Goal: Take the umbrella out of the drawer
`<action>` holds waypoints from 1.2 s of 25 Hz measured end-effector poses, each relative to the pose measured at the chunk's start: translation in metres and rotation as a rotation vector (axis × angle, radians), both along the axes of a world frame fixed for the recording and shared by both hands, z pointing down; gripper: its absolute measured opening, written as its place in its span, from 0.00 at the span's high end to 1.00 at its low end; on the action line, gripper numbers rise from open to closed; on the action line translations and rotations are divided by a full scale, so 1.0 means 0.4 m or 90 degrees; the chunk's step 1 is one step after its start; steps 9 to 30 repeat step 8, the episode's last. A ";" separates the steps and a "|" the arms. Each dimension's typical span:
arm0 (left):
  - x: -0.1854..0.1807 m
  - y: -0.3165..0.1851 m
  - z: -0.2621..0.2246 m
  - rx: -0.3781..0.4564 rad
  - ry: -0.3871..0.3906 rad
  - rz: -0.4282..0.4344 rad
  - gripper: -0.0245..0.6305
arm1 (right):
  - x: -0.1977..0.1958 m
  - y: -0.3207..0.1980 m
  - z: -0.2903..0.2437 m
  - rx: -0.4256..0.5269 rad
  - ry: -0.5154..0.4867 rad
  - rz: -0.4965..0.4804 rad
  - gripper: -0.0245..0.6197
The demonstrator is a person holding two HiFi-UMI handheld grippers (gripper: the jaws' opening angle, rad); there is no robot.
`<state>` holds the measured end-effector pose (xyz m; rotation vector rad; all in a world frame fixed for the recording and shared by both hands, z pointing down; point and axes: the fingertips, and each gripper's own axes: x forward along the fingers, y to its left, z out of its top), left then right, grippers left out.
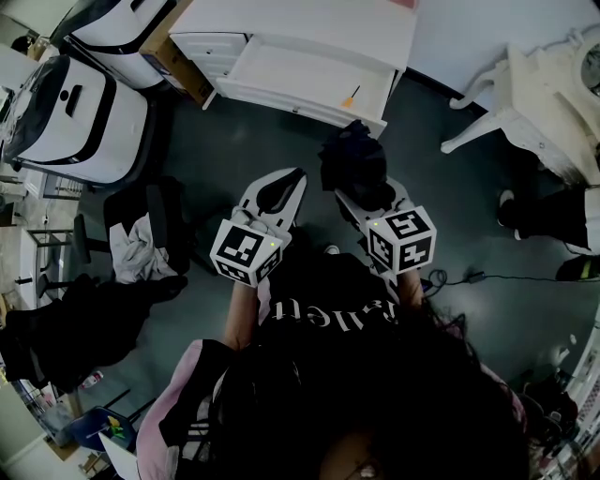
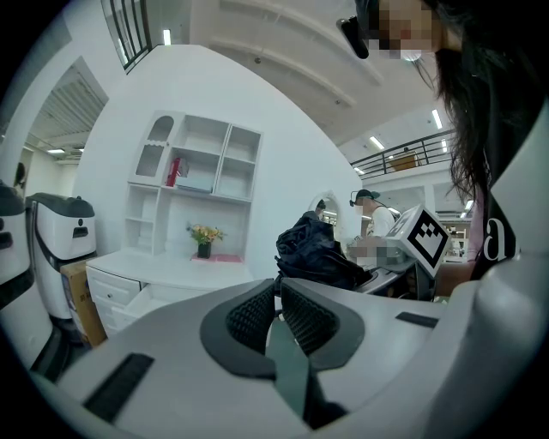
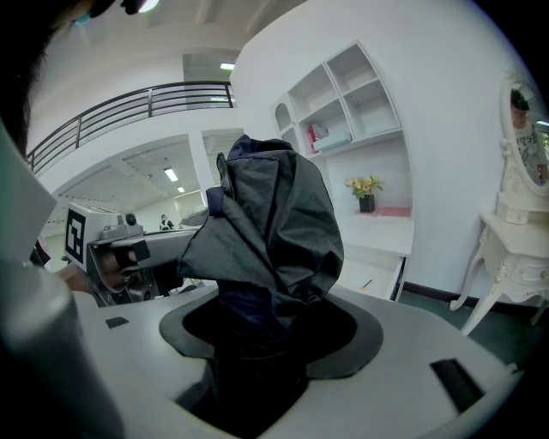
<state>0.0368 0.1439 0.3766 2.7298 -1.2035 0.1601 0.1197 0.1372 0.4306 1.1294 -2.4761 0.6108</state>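
White furniture lined the far side: a desk (image 1: pixel 309 23) with its wide drawer (image 1: pixel 309 75) pulled open toward the person, a small orange-tipped item (image 1: pixel 350 97) lying near the drawer's right end, and above the desk a shelf unit (image 2: pixel 193 167) with a pot of flowers (image 2: pixel 204 236) below it. Off to the right stood an ornate white chair (image 1: pixel 520 108). To the left were bulky white machines (image 1: pixel 80 117) and a black office chair (image 1: pixel 141 246) with a pale cloth heaped on it. Dark floor (image 1: pixel 253 141) lay between the person and the drawer front. The umbrella (image 1: pixel 354 159), black and bunched into loose folds, was out of the drawer, held up over that floor just short of the drawer's front edge. Seen from its own gripper, it blocked most of the sight of the desk's left half. The right gripper (image 1: pixel 367 195) had its jaws clamped on the umbrella's lower part, the fabric spilling up and out above them. The left gripper (image 1: pixel 292 178) hung just beside it on the left, apart from the umbrella, with its ribbed pads (image 2: pixel 304 317) pressed close together and nothing between them. Both marker cubes faced up toward the person's head.
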 end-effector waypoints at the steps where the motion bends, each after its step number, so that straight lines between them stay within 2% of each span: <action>1: 0.000 0.002 0.000 -0.001 0.000 0.000 0.93 | 0.000 0.002 0.000 0.000 0.001 -0.001 0.54; 8: 0.007 0.045 0.009 0.003 -0.001 0.000 0.93 | 0.005 0.046 0.011 0.005 0.007 -0.004 0.54; 30: 0.007 0.045 0.009 0.003 -0.001 0.000 0.93 | 0.005 0.046 0.011 0.005 0.007 -0.004 0.54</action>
